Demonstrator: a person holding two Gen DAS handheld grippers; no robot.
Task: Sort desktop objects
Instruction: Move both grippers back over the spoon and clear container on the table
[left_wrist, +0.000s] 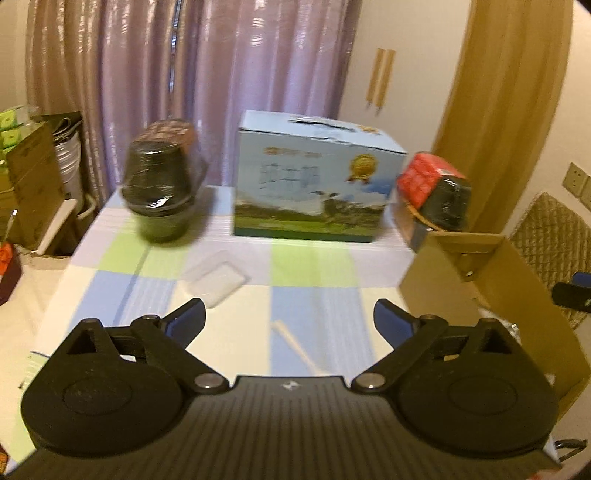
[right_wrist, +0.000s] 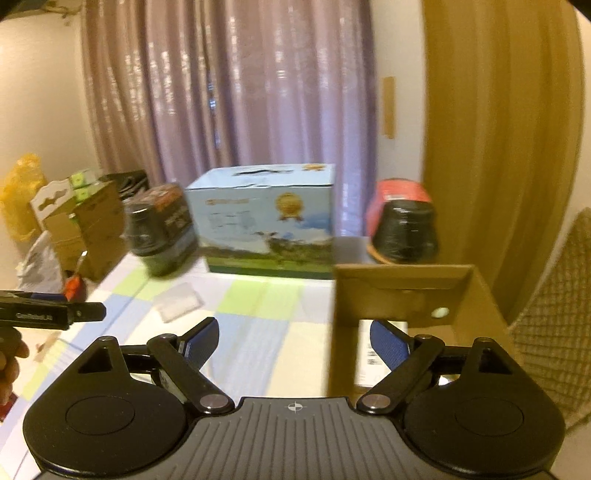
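My left gripper hangs open over the checked tablecloth, nothing between its blue pads. Ahead of it lie a clear plastic lid and a pale stick. My right gripper is open too and holds nothing; its right finger is over an open cardboard box with a white labelled item inside. The same lid lies to its front left. In the right wrist view the left gripper and a hand show at the left edge.
At the table's back stand a blue carton, a dark wrapped cup stack to its left and a red-and-black wrapped pack to its right. Cardboard boxes crowd the floor at left. A wicker chair stands at right.
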